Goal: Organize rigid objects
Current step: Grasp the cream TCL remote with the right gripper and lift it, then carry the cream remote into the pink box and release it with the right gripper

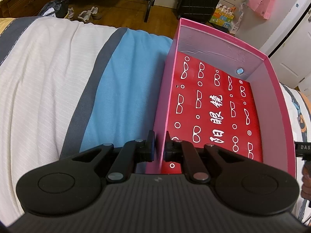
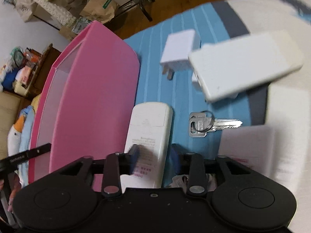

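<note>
Pinching pink box [image 1: 167, 104] wall, left claw [image 1: 159, 147] closed

Matt pink cardboard box [image 1: 223, 44], ribbed cloth bedcover [image 1: 48, 77], shiny metal key [image 2: 215, 124], smooth white plastic remote [image 2: 147, 136]

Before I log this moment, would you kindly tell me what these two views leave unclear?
- Left wrist view: the left gripper straddles the pink box wall; actual clamping is not visible.
- Right wrist view: the white remote lies between the right gripper jaws; contact is unclear, and its near end is hidden by the gripper body.
- Its label print is blurred.
- The white flat device covers part of the charger plug.
- The keys are legible only as shapes.
</note>
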Demonstrator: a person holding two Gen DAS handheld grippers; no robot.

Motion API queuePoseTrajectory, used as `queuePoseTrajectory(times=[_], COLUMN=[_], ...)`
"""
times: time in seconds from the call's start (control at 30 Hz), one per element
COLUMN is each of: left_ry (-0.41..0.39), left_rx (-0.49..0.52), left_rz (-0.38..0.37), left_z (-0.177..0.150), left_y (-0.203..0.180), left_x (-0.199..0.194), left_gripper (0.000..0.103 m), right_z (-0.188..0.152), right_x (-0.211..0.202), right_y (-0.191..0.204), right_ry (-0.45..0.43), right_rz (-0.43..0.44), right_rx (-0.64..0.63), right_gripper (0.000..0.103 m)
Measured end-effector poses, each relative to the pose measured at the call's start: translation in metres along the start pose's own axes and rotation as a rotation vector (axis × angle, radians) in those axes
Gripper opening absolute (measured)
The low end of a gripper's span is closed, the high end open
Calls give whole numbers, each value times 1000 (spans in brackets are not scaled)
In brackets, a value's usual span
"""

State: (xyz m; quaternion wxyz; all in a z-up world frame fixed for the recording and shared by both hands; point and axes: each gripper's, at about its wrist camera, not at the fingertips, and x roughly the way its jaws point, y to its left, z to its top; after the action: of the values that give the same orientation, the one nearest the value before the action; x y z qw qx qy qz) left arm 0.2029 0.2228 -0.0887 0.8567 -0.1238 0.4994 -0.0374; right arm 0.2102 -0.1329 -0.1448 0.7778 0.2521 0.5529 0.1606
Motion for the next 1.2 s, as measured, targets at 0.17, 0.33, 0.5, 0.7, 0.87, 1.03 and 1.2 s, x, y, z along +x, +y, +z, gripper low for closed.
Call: queuePoseTrajectory(times=[0.17, 0.33, 0.5, 0.7, 0.87, 1.03, 1.2], left_ry=[-3, -4, -4, -5, -4, -8, 3], left_rx=[4, 4, 5, 5, 6, 4, 9], left_rz=[5, 5, 5, 6, 5, 4, 0], left_z=[1, 0, -1, -1, -1, -2, -3], left_y=[1, 1, 1, 1, 1, 1, -1], left_x=[0, 0, 0, 0, 0, 0, -1], left_gripper=[7, 7, 7, 7, 7, 7, 7], right_z=[1, -2, -4, -15, -10, -13, -15], right_x=[5, -26, -42, -31, -22, -12, -46], right_y=[8, 21, 44, 78, 80, 75, 94], right_ry=[-40, -137, -145, -69, -44, -47, -150], right_rz=[-2, 25, -70, -386, -342, -403, -391], right_rx=[-52, -148, -248, -498, -493, -467, -482], right_gripper=[43, 21, 20, 21, 21, 20, 20])
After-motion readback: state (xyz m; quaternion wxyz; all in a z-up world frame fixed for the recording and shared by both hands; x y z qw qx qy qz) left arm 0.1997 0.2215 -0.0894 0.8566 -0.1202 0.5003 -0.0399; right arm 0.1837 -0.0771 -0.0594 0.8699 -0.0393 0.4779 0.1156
